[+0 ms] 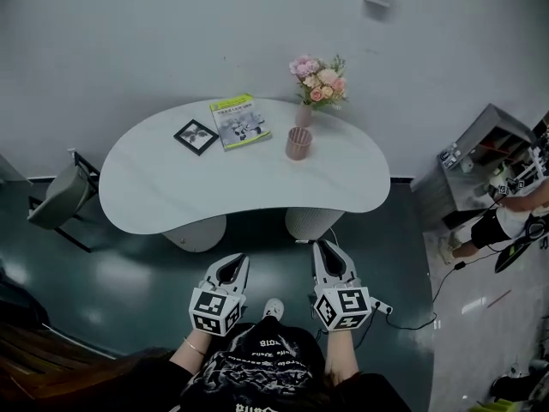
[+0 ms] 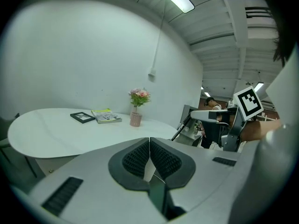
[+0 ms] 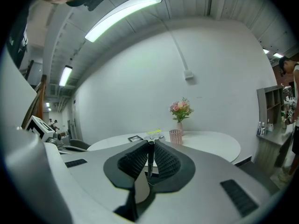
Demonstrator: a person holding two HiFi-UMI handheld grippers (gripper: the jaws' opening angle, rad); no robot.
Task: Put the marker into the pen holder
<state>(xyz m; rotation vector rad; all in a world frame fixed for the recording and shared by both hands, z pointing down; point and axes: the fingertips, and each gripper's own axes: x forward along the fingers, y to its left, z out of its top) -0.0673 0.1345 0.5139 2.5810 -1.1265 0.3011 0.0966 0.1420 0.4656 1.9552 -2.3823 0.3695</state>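
right gripper (image 3: 151, 144) is clamped on the marker (image 3: 150, 157), a thin dark barrel pinched between the ribbed pads with its end sticking out past the jaw tips. left gripper (image 2: 149, 146) has its jaws together with nothing in them. both are held low in front of the person, well apart from the table (image 1: 171, 196). the pen holder (image 1: 298, 143) sits toward the far edge, just beside the flower vase (image 1: 304, 114), with the book (image 1: 240, 120) and photo frame (image 1: 196, 136) to its left. main risk looks like the insertion: the cup mouth is small and the cup looks light, so a marker arriving off-centre or too flat would likely catch the rim and shove or tip it. the vase is close enough that a wide approach from the right could knock it over. second risk is the grip itself: a round barrel held on a short pinch can pivot or slide, so the tip may not point where the jaws point. letting go too high could bounce the marker off the rim onto the table. the free left gripper could steady the cup if needed.
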